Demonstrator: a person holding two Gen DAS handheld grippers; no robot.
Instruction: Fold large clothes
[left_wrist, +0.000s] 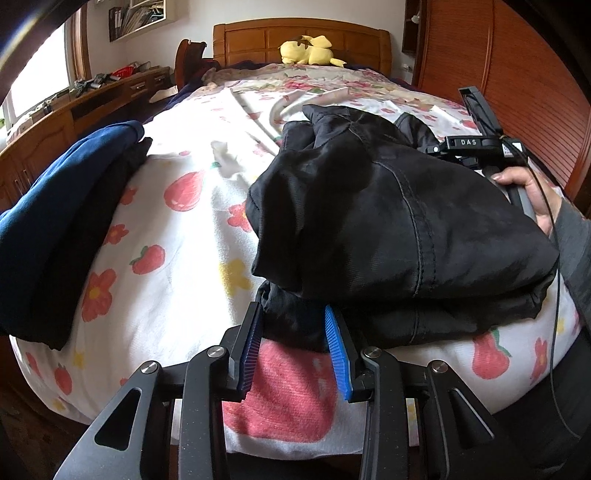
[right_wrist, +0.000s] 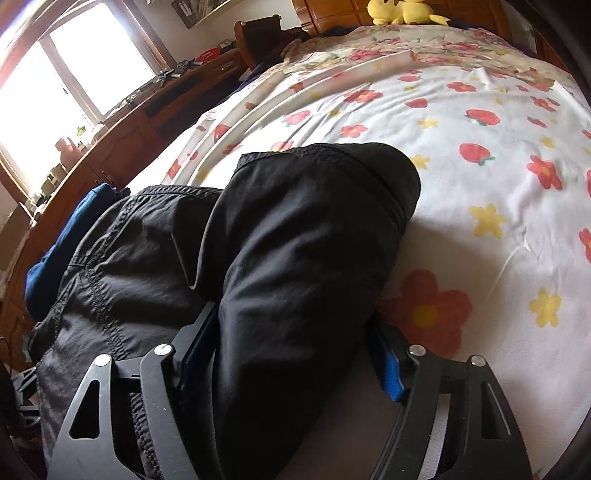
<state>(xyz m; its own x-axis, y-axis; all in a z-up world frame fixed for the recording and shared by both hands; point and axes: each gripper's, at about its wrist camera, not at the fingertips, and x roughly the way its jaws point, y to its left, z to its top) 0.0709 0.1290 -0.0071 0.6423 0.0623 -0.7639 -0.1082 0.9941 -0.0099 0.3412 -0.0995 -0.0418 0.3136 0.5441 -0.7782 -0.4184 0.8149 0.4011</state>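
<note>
A black jacket (left_wrist: 388, 221) lies bunched in a thick fold on the flowered bed sheet (left_wrist: 177, 229). My left gripper (left_wrist: 293, 325) is open at the jacket's near left corner, its blue pads (left_wrist: 336, 347) on either side of the lowest black layer. The right gripper's body, held in a hand, shows at the jacket's far right side (left_wrist: 476, 144). In the right wrist view the jacket (right_wrist: 295, 258) fills the space between the wide-apart fingers of my right gripper (right_wrist: 291, 332); the fabric bulges over them and hides the fingertips.
A folded navy and black garment pile (left_wrist: 62, 225) lies on the bed's left edge. A yellow plush toy (left_wrist: 310, 50) sits by the wooden headboard (left_wrist: 295, 37). A wooden desk (right_wrist: 147, 107) runs under the window on the left. A wooden wardrobe (left_wrist: 517, 81) stands right.
</note>
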